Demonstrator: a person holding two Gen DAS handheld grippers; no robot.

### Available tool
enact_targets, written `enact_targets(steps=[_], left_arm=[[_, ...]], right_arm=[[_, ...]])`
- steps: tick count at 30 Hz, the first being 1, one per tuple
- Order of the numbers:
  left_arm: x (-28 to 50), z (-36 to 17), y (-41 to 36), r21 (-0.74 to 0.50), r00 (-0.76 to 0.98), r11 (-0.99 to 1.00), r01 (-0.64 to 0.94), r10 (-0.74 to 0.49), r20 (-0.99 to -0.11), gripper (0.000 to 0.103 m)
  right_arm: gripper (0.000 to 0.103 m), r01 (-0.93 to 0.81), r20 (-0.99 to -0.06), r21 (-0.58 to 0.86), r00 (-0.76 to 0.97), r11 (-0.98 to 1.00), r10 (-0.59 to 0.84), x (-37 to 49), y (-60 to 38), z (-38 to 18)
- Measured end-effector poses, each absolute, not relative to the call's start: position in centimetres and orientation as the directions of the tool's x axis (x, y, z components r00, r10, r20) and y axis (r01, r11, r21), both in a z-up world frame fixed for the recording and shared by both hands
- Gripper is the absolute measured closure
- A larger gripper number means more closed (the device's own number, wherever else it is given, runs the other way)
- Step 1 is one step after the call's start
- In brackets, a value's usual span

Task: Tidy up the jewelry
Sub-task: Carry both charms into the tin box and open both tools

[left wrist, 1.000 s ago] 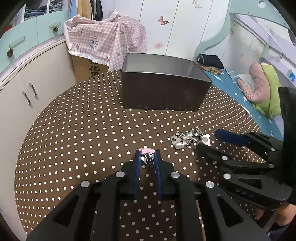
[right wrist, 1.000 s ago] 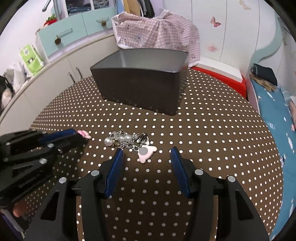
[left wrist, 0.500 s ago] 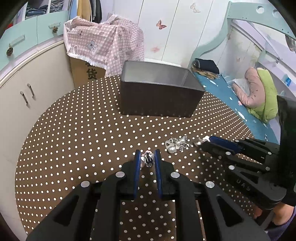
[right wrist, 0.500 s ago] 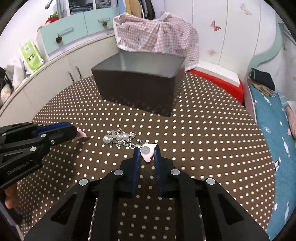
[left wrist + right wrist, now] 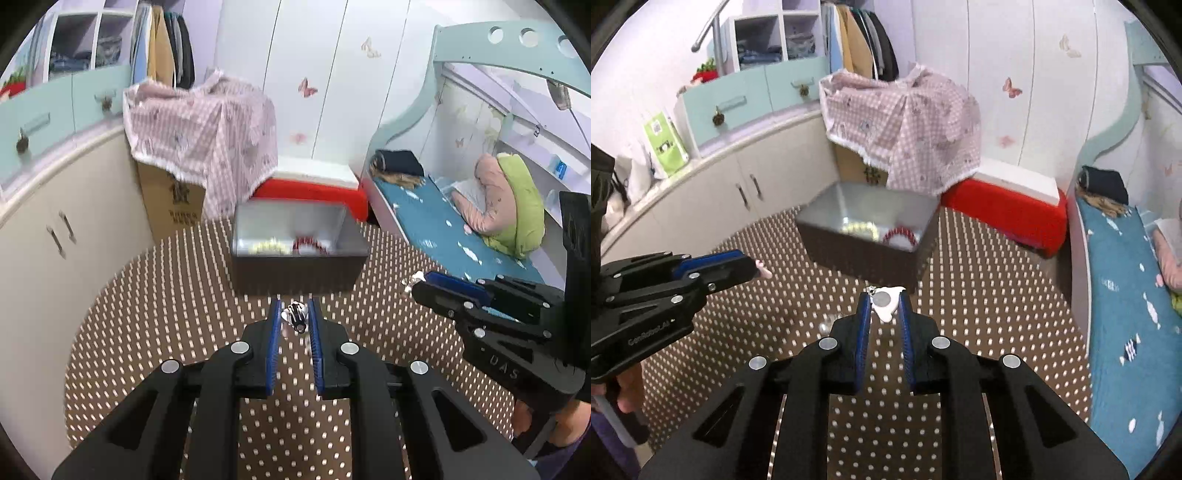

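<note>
My left gripper [image 5: 294, 316] is shut on a small pink hair clip with a metal clasp [image 5: 295, 317], held above the dotted table in front of the dark box [image 5: 299, 273]. It also shows in the right wrist view [image 5: 753, 267]. My right gripper [image 5: 884, 301] is shut on a pale pink charm with a round metal disc [image 5: 884, 303], also lifted, just short of the box [image 5: 857, 258]. It also shows in the left wrist view [image 5: 415, 284]. Inside the box lie a pale bead bracelet [image 5: 267, 246] and a red bead bracelet [image 5: 312, 245].
The round table wears a brown cloth with white dots [image 5: 155, 295]. A curved white cabinet [image 5: 55, 229] stands left, a red and white chest [image 5: 310, 188] behind the box, and a bed with blue sheets [image 5: 443, 229] to the right.
Both grippers have risen off the table with their pieces and moved toward the box, whose inside now shows. The right gripper closed on the pink charm.
</note>
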State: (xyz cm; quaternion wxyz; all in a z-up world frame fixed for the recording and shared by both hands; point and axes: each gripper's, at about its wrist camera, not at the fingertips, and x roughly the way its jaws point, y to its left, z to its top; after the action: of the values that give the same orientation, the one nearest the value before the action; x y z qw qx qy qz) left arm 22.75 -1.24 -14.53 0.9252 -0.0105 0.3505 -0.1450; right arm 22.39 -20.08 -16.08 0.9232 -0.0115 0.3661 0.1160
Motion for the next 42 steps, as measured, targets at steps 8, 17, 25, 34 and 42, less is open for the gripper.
enact_targets(steps=[8, 17, 25, 34, 42], left_arm=[[24.5, -10.2, -2.5, -0.057, 0.775, 0.959, 0.277, -0.258, -0.577, 0.090], [29.5, -8.9, -3.3, -0.010, 0.790, 0.961, 0.275, -0.232, -0.568, 0.090], [33.7, -11.9, -3.3, -0.044, 0.726, 0.958, 0.285, -0.245, -0.643, 0.090], [37.0, -16.1, -2.4, -0.127, 0.634, 0.954, 0.270, -0.276, -0.722, 0.090], [37.7, -17.4, -2.1, -0.152, 0.601, 0.952, 0.268, -0.288, -0.745, 0.089]], right_arm=[[0.087, -0.238, -0.615, 0.081, 0.753, 0.968, 0.236, 24.5, -20.0, -11.8], [0.087, -0.252, -0.602, 0.093, 0.756, 0.963, 0.256, 29.3, -19.4, -10.4], [0.087, -0.251, -0.644, 0.115, 0.718, 0.961, 0.265, 32.7, -19.2, -13.0], [0.087, -0.246, -0.695, 0.135, 0.667, 0.960, 0.268, 34.6, -18.8, -16.3], [0.087, -0.241, -0.723, 0.150, 0.635, 0.959, 0.273, 35.4, -18.6, -18.3]])
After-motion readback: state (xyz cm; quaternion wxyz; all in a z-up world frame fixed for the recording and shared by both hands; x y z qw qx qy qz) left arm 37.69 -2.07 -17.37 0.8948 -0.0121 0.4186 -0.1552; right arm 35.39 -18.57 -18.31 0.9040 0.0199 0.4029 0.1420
